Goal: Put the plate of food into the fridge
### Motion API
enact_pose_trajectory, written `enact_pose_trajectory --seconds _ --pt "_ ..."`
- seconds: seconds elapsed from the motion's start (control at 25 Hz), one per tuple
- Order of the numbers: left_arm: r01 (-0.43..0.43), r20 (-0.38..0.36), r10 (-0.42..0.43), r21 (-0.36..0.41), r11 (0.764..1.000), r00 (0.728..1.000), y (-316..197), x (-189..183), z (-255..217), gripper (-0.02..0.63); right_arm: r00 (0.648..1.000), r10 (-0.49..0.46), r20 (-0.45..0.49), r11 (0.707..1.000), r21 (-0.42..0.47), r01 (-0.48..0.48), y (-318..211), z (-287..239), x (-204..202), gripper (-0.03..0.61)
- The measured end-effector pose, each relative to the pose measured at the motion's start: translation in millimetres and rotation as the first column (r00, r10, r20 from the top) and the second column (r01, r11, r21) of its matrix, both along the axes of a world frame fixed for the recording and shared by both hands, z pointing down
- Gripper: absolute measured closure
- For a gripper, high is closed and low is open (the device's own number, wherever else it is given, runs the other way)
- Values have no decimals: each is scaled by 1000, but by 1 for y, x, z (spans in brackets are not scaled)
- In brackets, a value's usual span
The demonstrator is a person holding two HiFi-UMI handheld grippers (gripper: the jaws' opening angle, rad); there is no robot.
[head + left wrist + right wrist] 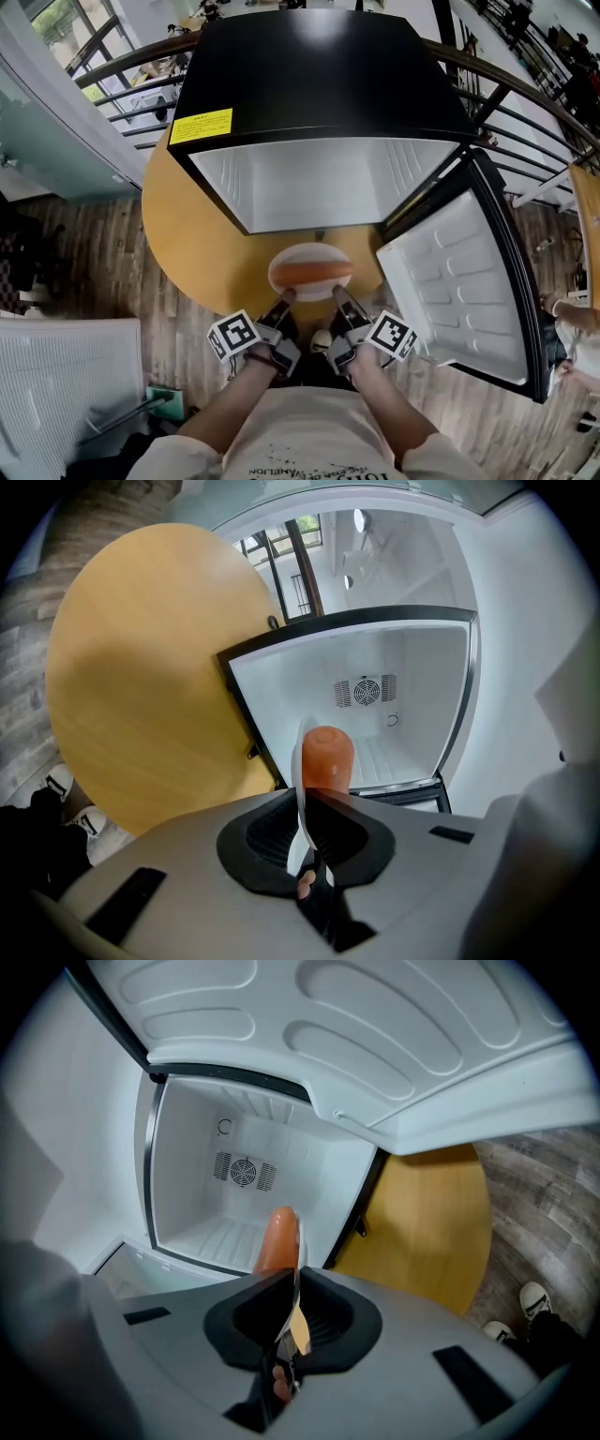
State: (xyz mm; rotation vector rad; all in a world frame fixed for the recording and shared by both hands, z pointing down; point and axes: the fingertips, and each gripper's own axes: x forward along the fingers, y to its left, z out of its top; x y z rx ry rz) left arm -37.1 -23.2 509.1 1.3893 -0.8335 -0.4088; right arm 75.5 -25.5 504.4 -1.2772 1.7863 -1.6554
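Plate point(309, 253) hangs just outside the open fridge point(328, 187). Your left gripper point(286, 300) and right gripper point(338, 294) each pinch its near rim. It looks stiff and slippery; hold it flat, the sausage point(311, 273) may roll.

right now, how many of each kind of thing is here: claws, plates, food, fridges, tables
claws: 2, left claw and right claw, both shut on the plate
plate: 1
sausage: 1
fridge: 1
table: 1
total: 6
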Motion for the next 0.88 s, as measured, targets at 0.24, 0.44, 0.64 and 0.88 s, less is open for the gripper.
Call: enact_pose_trajectory --seconds 0.24,0.44,0.64,0.88 --pt "10 -3 -10 -22 1000 1000 -25 -3 16 574 1000 18 -9 1000 -14 -18 -25 16 -2 540" --pt "10 -7 -10 -15 1000 1000 -49 0 26 574 999 52 -5 998 -23 -52 -47 25 2 540" --pt "19 -26 -20 -16 1000 999 -72 5 36 575 997 79 -14 997 -19 -79 -70 34 7 541" --pt "23 -50 -25 -26 999 998 -99 4 44 577 995 94 -30 995 -11 -95 -97 41 7 541"
